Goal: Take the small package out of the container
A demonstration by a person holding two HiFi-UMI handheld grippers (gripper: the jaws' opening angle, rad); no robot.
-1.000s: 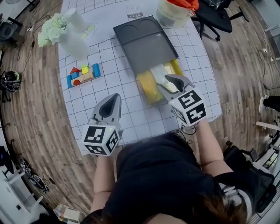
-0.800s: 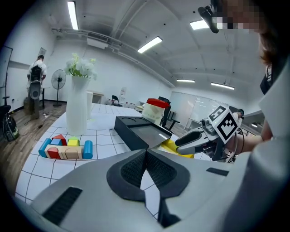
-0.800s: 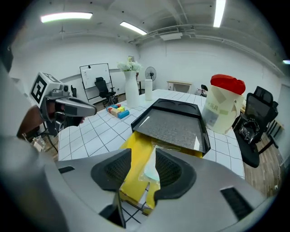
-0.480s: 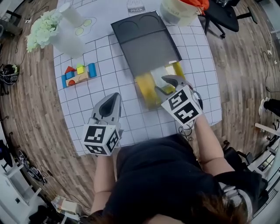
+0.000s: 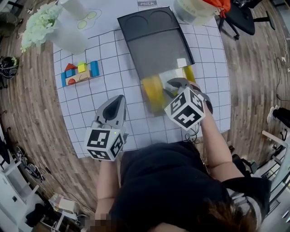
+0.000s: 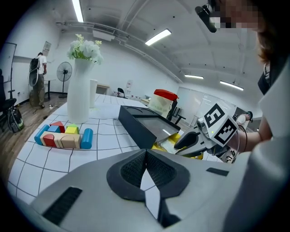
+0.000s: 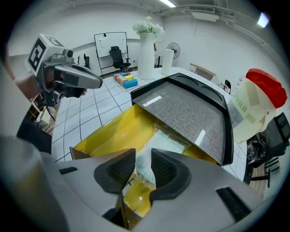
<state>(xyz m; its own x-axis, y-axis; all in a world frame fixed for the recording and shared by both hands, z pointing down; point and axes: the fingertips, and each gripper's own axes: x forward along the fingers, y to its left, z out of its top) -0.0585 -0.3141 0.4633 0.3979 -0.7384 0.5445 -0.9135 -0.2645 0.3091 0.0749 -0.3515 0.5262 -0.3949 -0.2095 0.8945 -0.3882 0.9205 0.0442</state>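
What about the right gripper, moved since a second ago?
Yes: the right gripper shifted left, further over the yellow container, its jaws closing around the small package.

— Any way into the yellow container [image 5: 153, 90]?
— Near end only. The dark tray [image 5: 156, 45] roofs the rest, and the right tongs [image 7: 142, 158], closing around the clear package [image 7: 166, 141], fill that gap.
— Left of it?
— Bare counter [image 5: 131, 115] up to the blocks [image 5: 79, 74].

- Centre of the right gripper view: the small package [image 7: 168, 142] sits between the closing jaws of the right gripper [image 7: 142, 166], which hide its near end.
- Head view, middle: the yellow container [image 5: 153, 90] has its far part hidden under the dark lid [image 5: 156, 45].
- Top edge, right: the white bucket [image 5: 192, 10] is cut off.
- Far left of the left gripper view: a standing person [image 6: 41, 68] is too small to make out.
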